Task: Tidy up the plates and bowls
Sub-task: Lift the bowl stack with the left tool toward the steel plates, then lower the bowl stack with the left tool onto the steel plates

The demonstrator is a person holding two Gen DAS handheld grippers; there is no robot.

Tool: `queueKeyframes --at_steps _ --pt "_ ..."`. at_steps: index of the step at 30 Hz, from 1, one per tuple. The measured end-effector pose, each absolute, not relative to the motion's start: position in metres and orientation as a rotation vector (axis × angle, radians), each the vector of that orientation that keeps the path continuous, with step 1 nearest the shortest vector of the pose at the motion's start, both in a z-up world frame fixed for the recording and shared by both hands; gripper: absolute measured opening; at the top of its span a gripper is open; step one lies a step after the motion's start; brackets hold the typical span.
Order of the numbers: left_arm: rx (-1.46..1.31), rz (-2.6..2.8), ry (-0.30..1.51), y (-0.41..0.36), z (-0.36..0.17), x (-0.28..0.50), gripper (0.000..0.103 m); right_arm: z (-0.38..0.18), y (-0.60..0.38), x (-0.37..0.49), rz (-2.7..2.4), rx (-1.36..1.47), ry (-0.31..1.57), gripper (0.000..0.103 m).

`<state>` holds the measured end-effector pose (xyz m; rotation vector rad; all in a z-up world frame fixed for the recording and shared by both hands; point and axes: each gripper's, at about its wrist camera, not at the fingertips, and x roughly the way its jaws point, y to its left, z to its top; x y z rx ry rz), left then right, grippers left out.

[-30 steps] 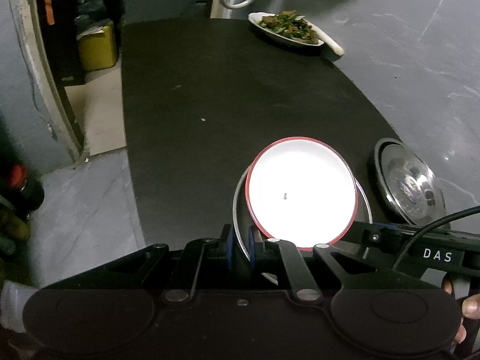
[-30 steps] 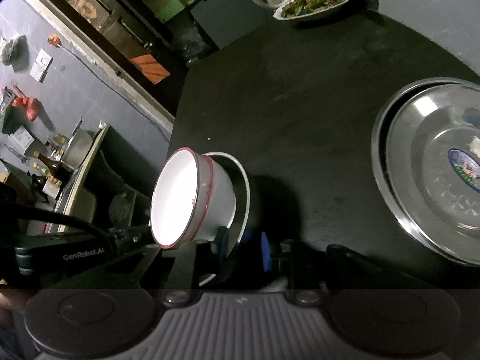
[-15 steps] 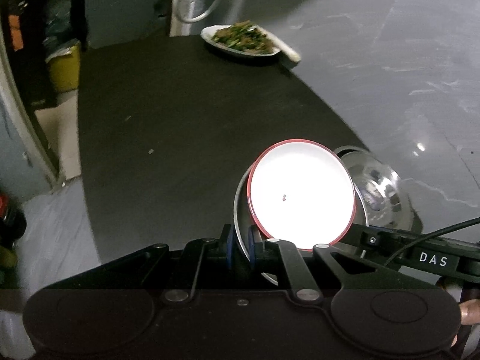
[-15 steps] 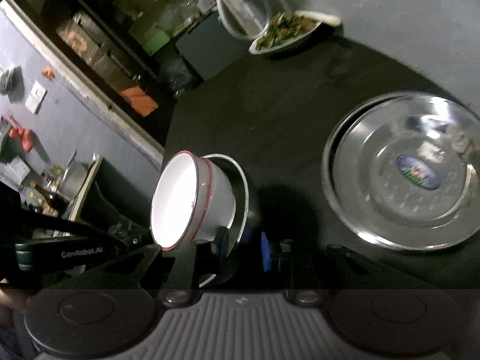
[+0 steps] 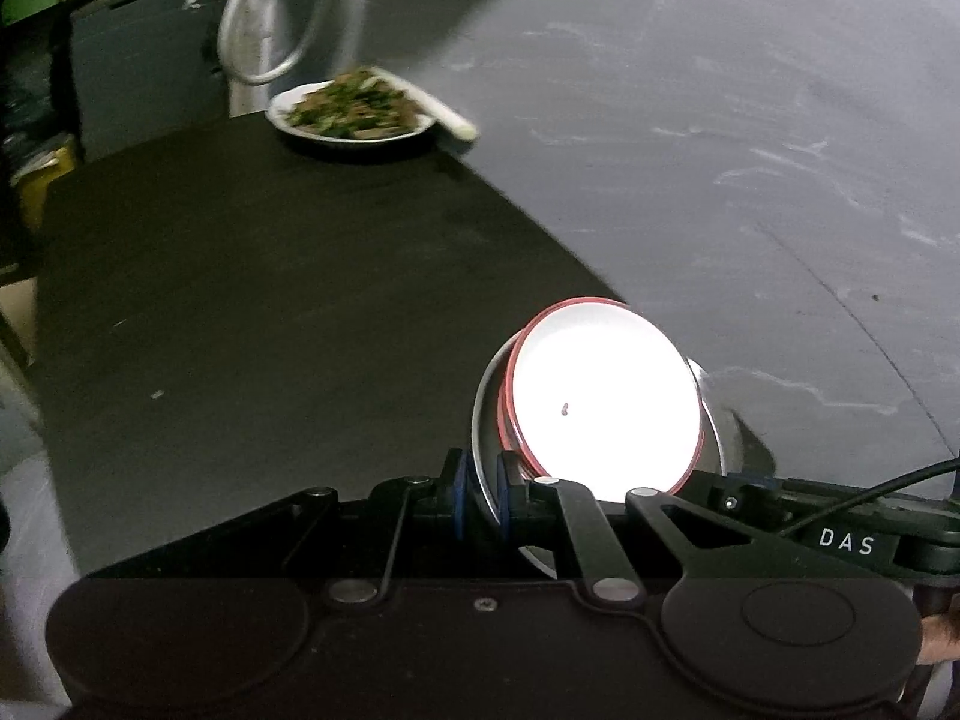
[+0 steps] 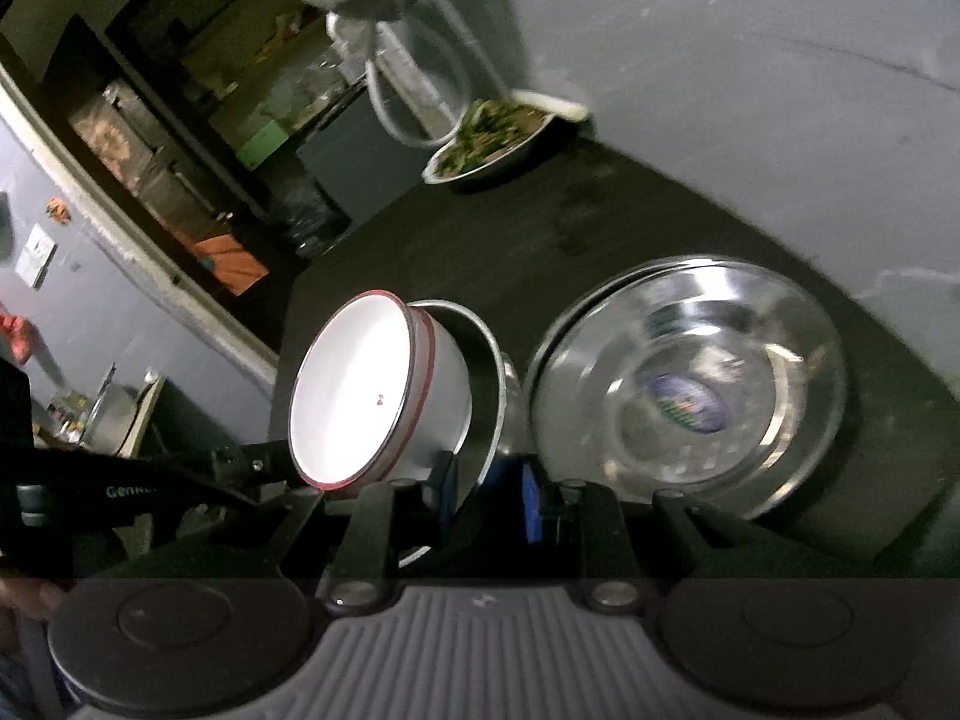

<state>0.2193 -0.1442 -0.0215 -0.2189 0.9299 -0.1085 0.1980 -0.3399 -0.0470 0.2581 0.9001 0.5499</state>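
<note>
Both grippers clamp the rim of one shallow steel bowl [image 5: 489,420]: left gripper [image 5: 480,501] on one edge, right gripper [image 6: 483,495] on another. A white red-rimmed enamel bowl [image 6: 372,402] sits inside it, held tilted above the black table [image 5: 270,300], beside stacked steel plates [image 6: 690,384]

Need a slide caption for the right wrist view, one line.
Both grippers carry a steel plate with a red-rimmed white bowl beside stacked steel plates on the black table.
</note>
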Motion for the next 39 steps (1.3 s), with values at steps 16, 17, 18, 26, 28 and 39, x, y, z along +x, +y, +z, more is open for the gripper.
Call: queueKeyframes --at_steps 16,17,18,26,28,39 --pt "-0.194 -0.213 0.97 -0.203 -0.039 0.267 0.008 -0.045 -0.406 0.213 0.387 0.286 0.893 0.026" --pt "-0.192 -0.214 0.97 -0.204 -0.04 0.269 0.008 -0.045 -0.408 0.215 0.382 0.286 0.895 0.026" --pt "-0.192 -0.213 0.969 -0.205 -0.04 0.271 0.008 -0.046 -0.41 0.216 0.378 0.285 0.896 0.026" --pt "-0.212 -0.197 0.965 -0.207 -0.045 0.278 0.008 -0.05 -0.418 0.225 0.372 0.282 0.902 0.026" --pt "-0.219 -0.193 0.967 -0.207 -0.047 0.281 0.008 -0.051 -0.417 0.23 0.373 0.273 0.91 0.026" --pt "-0.233 -0.177 0.986 -0.205 -0.053 0.292 0.008 -0.057 -0.42 0.244 0.378 0.265 0.946 0.026"
